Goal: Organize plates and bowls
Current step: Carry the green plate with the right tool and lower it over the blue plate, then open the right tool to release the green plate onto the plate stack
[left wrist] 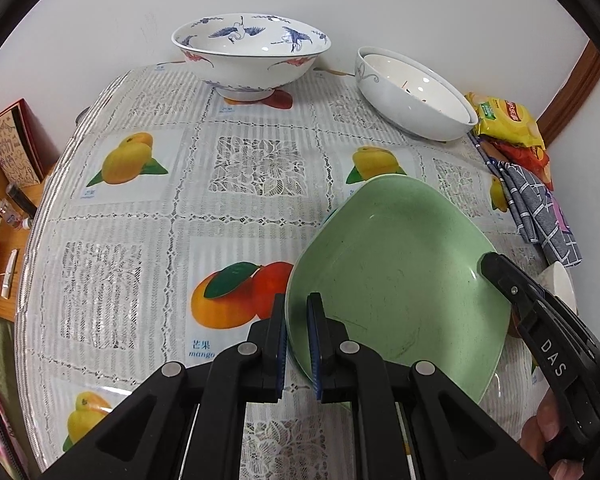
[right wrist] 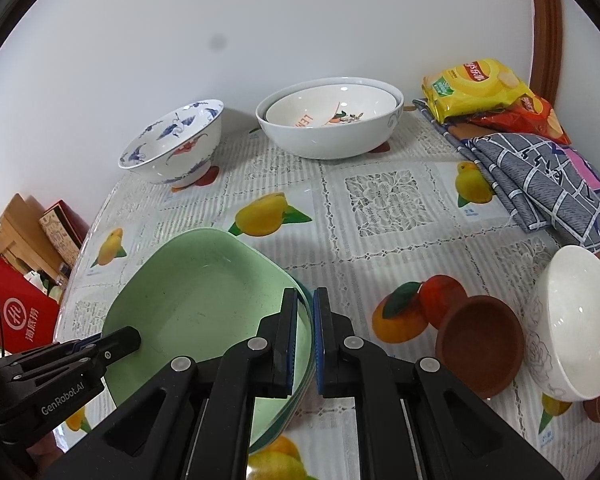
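Note:
A stack of green square plates point(left wrist: 396, 280) lies near the table's front; it also shows in the right wrist view point(right wrist: 204, 304). My left gripper point(left wrist: 297, 312) is shut on the stack's left rim. My right gripper point(right wrist: 305, 312) is shut on its right rim, and shows in the left wrist view point(left wrist: 496, 268). A blue-and-white crane bowl point(left wrist: 252, 56) stands at the back by the wall. Two nested white bowls point(right wrist: 330, 122) stand to its right. A brown bowl point(right wrist: 480, 356) and a white bowl point(right wrist: 572, 324) sit tilted at the right.
Snack bags point(right wrist: 476, 88) and a folded blue checked cloth point(right wrist: 540, 184) lie at the back right. The fruit-print tablecloth point(left wrist: 180, 200) covers the table. Boxes point(right wrist: 20, 312) stand beyond the table's left edge. A white wall runs behind.

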### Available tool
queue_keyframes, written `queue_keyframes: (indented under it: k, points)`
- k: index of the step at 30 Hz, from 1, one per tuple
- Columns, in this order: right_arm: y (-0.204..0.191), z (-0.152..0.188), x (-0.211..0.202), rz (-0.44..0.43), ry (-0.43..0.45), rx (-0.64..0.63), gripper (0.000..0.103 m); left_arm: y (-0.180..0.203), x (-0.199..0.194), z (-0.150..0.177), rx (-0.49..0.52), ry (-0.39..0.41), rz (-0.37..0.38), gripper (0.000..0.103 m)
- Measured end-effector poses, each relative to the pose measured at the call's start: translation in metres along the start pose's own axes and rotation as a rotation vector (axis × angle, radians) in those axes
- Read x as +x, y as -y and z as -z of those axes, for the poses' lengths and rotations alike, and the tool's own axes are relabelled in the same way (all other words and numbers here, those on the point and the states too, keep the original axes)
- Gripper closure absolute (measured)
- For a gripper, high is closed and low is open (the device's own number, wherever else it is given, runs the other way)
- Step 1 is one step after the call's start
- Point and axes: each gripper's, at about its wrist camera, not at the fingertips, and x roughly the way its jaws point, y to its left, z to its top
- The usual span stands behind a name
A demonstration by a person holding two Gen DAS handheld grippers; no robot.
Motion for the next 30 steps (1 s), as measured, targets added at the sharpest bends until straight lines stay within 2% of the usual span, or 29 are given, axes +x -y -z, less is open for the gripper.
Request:
queue_keyframes:
  k: [15, 19, 25, 27, 28, 30]
  points:
    - [-0.003, -0.002, 0.015, 0.009, -0.026, -0.065, 0.091, 0.005, -0.006, 0.010, 0.034, -0.005, -0.016, 0.092]
    - [-0.003, -0.003, 0.004, 0.000, 0.006, -0.069, 0.090, 0.005, -0.011, 0.013, 0.041, -0.014, -0.004, 0.085]
    - [0.003, -0.002, -0.031, 0.003, 0.059, -0.067, 0.077, 0.012, -0.030, 0.020, 0.064, 0.009, -0.013, 0.080]
    - [0.010, 0.001, -0.047, 0.014, 0.078, -0.057, 0.062, 0.017, -0.039, 0.022, 0.070, 0.019, -0.003, 0.080]
    - [0.014, 0.002, -0.055, 0.019, 0.089, -0.050, 0.058, 0.020, -0.043, 0.023, 0.075, 0.024, 0.001, 0.078]
    - [0.025, 0.005, -0.074, 0.035, 0.112, -0.032, 0.044, 0.031, -0.052, 0.026, 0.096, 0.040, 0.006, 0.075]
